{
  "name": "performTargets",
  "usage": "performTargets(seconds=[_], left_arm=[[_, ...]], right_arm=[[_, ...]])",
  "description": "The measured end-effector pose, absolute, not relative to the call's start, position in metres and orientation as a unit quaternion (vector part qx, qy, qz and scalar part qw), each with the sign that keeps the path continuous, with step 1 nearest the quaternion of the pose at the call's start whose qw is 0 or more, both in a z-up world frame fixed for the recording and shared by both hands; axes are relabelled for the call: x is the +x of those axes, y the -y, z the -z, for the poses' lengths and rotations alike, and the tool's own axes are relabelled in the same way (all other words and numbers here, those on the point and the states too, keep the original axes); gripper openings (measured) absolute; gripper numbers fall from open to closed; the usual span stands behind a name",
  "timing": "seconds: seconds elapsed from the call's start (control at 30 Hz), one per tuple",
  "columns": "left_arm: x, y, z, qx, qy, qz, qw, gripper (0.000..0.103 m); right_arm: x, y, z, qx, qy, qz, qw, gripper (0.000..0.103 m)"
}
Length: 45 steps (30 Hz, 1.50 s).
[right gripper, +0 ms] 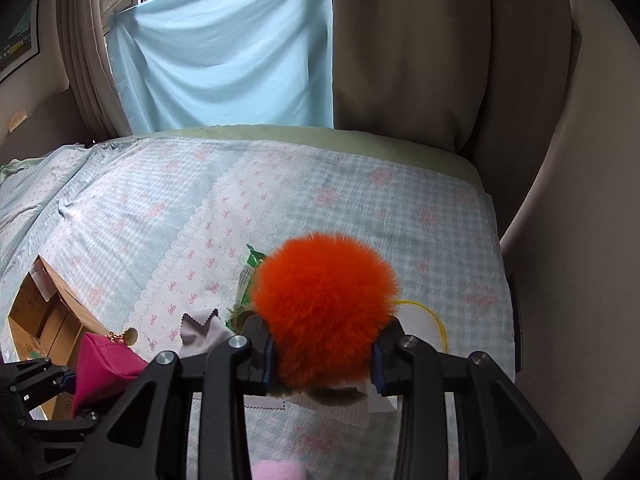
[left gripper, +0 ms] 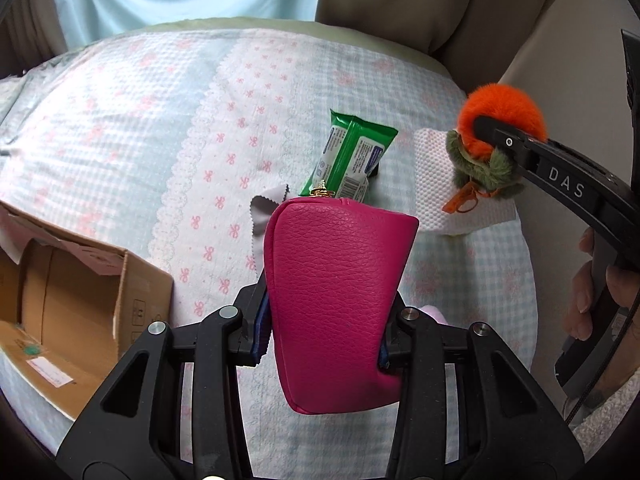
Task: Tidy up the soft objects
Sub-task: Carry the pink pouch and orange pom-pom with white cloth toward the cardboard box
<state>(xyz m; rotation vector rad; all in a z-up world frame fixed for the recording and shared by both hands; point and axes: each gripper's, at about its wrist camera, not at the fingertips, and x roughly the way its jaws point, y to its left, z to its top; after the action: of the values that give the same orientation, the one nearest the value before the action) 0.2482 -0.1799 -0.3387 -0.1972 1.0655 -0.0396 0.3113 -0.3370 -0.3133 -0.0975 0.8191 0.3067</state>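
Observation:
My left gripper [left gripper: 324,328] is shut on a pink leather pouch [left gripper: 340,304] and holds it above the bed; the pouch also shows in the right wrist view [right gripper: 104,364]. My right gripper [right gripper: 322,354] is shut on an orange fluffy pompom [right gripper: 324,308] with a green furry part below it. In the left wrist view the pompom [left gripper: 504,108] hangs at the right, above a white paper towel [left gripper: 436,184]. An open cardboard box [left gripper: 68,300] sits at the left on the bed.
A green wipes pack [left gripper: 352,160] and a grey cloth [left gripper: 266,204] lie on the checked bedspread [left gripper: 160,120]. A yellow ring [right gripper: 432,316] lies right of the pompom. Something pink and soft [right gripper: 280,470] lies near the front edge. Curtains hang behind.

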Motion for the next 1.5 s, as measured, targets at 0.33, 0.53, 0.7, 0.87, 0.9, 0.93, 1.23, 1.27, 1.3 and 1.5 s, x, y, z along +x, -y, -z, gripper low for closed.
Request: performTargets(seconds=[0.33, 0.53, 0.7, 0.87, 0.9, 0.93, 1.23, 1.27, 1.3, 1.5], left_arm=[[0.219, 0.133, 0.254, -0.116, -0.454, 0.013, 0.883, 0.035], [0.195, 0.088, 0.202, -0.116, -0.436, 0.007, 0.892, 0.035], [0.178, 0.039, 0.176, -0.123, -0.435, 0.005, 0.892, 0.035], [0.169, -0.017, 0.164, -0.120, -0.440, 0.005, 0.890, 0.035], [0.169, -0.028, 0.164, -0.117, -0.440, 0.007, 0.890, 0.035], [0.169, -0.040, 0.163, -0.115, -0.442, 0.010, 0.890, 0.035], [0.177, -0.145, 0.191, -0.084, -0.485, 0.039, 0.870, 0.035], [0.179, -0.155, 0.198, -0.080, -0.491, 0.042, 0.866, 0.035], [0.181, -0.165, 0.207, -0.077, -0.499, 0.045, 0.862, 0.035], [0.192, -0.206, 0.267, -0.059, -0.549, 0.052, 0.832, 0.035]], right_arm=[[0.258, 0.311, 0.227, -0.058, -0.367, -0.152, 0.916, 0.032], [0.225, 0.272, 0.174, -0.067, -0.366, -0.159, 0.914, 0.032], [0.200, 0.231, 0.143, -0.064, -0.364, -0.172, 0.913, 0.032], [0.179, 0.178, 0.129, -0.043, -0.365, -0.188, 0.911, 0.033], [0.175, 0.166, 0.127, -0.037, -0.367, -0.190, 0.910, 0.033], [0.173, 0.155, 0.127, -0.031, -0.369, -0.192, 0.909, 0.033], [0.161, 0.050, 0.153, 0.007, -0.402, -0.173, 0.899, 0.033], [0.162, 0.040, 0.160, 0.011, -0.407, -0.171, 0.897, 0.033], [0.163, 0.030, 0.167, 0.016, -0.412, -0.170, 0.895, 0.033], [0.167, -0.015, 0.223, 0.044, -0.452, -0.159, 0.877, 0.033]])
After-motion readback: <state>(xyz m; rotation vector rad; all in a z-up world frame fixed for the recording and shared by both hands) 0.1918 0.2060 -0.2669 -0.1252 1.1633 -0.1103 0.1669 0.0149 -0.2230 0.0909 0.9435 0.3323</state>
